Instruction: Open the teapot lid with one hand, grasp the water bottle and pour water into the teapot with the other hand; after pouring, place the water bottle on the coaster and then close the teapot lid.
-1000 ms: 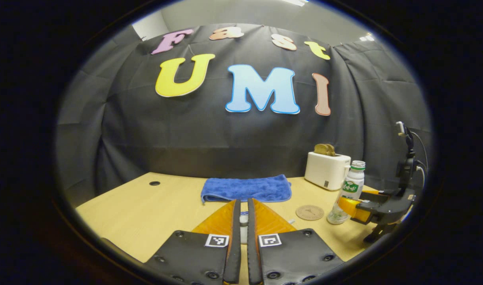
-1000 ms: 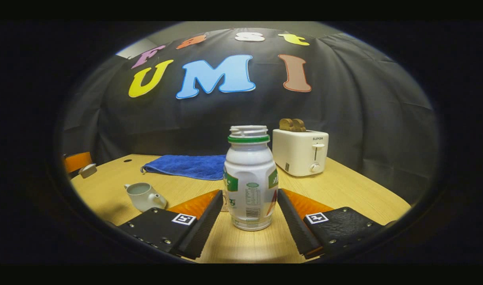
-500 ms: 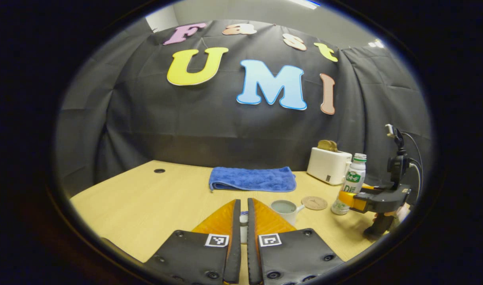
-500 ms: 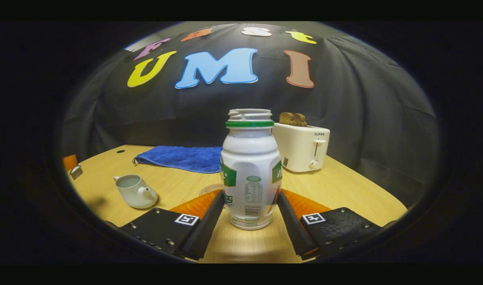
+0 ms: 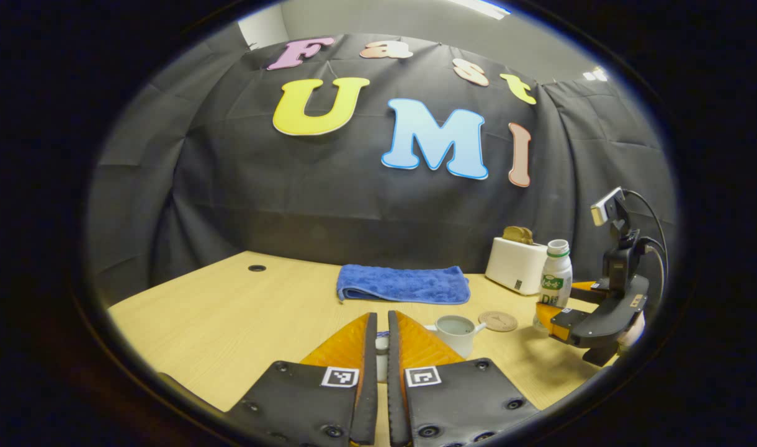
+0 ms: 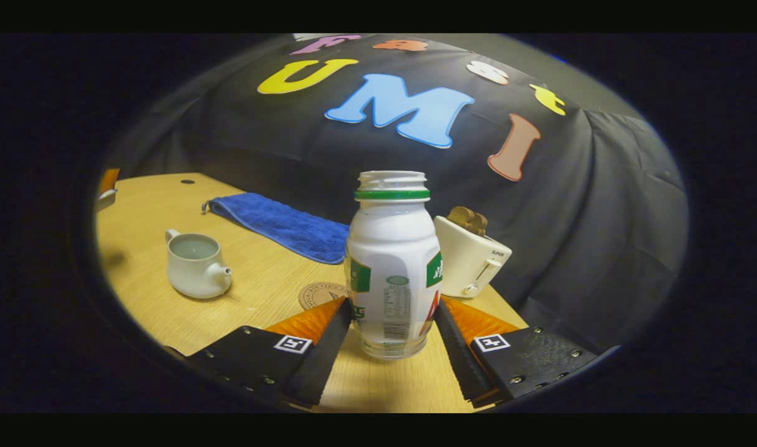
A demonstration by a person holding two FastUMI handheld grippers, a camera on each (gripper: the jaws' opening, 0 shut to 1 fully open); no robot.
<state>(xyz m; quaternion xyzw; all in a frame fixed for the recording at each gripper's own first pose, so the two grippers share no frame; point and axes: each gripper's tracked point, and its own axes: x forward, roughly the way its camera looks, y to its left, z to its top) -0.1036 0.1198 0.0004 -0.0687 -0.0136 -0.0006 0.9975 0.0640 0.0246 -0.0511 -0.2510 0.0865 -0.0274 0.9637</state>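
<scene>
right gripper point(image 6: 393, 323) clamped on the water bottle point(image 6: 394, 267), both fingers pressed against its lower sides; bottle uncapped, white body with a green neck ring, raised off the table point(image 6: 167, 211) and tilted with the view. in the left gripper view the same bottle point(image 5: 555, 282) shows far right, held in the right gripper point(image 5: 561, 320) above the wood

left gripper point(image 5: 381, 347) nearly closed, fingers pinching a small white piece between them, most likely the teapot lid point(image 5: 382, 343); too little of it shows to be sure

teapot point(image 6: 195, 264) sits open on the table, pale liquid visible inside, spout toward the camera side, handle away; in the left gripper view the teapot point(image 5: 456, 327) stands just past the left fingertips. round coaster point(image 6: 319, 293) lies bare between teapot and bottle, partly hidden behind the right gripper's finger; also seen as coaster point(image 5: 497, 320) just beside the teapot's spout

blue towel point(image 6: 279, 223) folded at the back edge of the table. white toaster point(image 6: 471, 261) with bread slices in its slots stands behind the bottle, near the booth wall
</scene>
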